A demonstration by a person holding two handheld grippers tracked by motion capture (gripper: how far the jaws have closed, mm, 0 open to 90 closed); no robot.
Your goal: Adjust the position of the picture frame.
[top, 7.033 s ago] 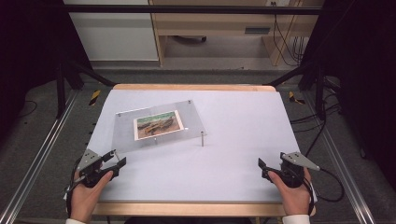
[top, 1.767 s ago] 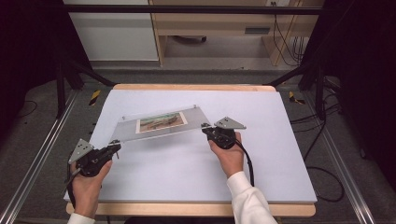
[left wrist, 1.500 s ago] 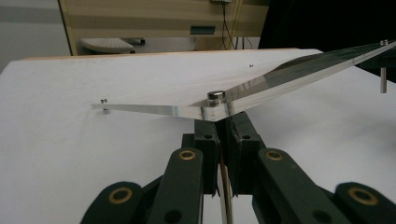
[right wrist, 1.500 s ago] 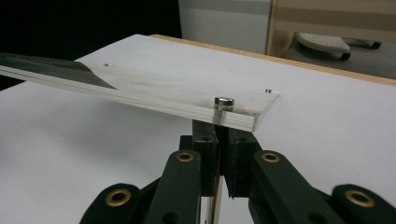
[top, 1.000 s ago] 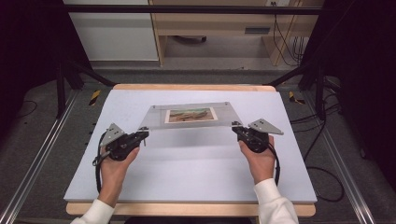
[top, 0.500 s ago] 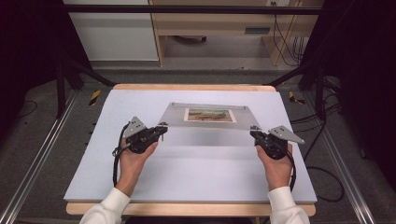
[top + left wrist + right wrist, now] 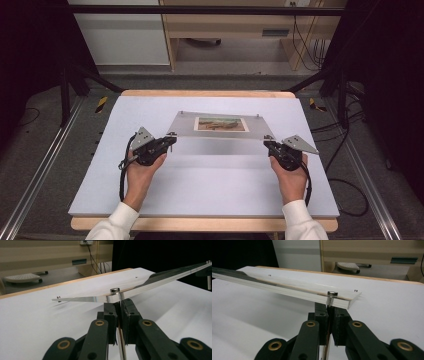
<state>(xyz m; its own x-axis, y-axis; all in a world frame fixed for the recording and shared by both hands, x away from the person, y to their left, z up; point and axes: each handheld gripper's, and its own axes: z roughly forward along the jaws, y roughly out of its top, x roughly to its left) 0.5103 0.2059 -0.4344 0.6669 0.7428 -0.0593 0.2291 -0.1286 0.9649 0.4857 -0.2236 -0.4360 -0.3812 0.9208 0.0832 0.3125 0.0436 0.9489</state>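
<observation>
Acrylic frame (image 7: 220,131) shows its picture (image 7: 221,123) from above; both grippers' fingers (image 7: 110,312) clamp its corner posts edge-on

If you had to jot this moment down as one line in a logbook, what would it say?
left gripper: shut on frame leg | right gripper: shut on frame leg | clear photo frame: held above white table

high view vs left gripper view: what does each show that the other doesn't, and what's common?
High view alone: the landscape picture sandwiched in the clear acrylic frame, both hands, and the right gripper at the frame's near right corner.

Left gripper view alone: the left gripper shut on a corner standoff post beneath the panel, and the frame edge-on, tilted, its far corner low near the table.

Shared: frame, left gripper, white table.
</observation>
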